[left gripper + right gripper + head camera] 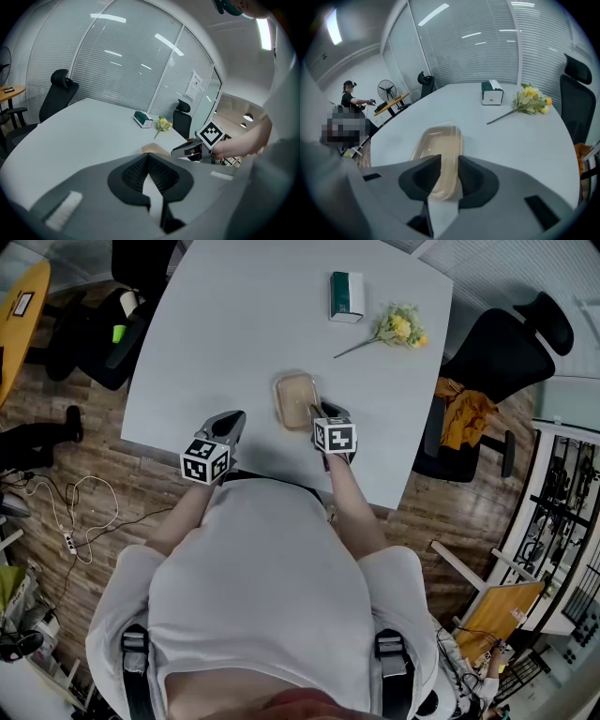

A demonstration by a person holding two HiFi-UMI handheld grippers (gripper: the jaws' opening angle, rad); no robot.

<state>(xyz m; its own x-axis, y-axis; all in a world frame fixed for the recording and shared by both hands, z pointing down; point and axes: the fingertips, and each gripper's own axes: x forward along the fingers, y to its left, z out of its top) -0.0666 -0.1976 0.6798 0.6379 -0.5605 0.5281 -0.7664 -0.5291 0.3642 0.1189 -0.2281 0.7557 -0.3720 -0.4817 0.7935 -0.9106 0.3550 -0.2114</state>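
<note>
A clear plastic container (296, 399) with a tan inside lies on the grey table (234, 324) near the person's edge. My right gripper (320, 414) is at its near right end; in the right gripper view the jaws stand slightly apart, open (450, 161), and the container (438, 150) runs from the gap away. My left gripper (232, 419) hovers left of the container, over bare table, apart from it. Its jaws (149, 157) meet at the tips, shut on nothing. The left gripper view shows the container's edge (154, 149) and the right gripper (187, 149) beyond.
A green and white tissue box (347, 294) and a bunch of yellow flowers (398, 326) lie at the table's far side. Black office chairs stand right (497, 362) and left (112, 324). Cables (80, 512) lie on the wood floor. A person (349, 98) stands far off.
</note>
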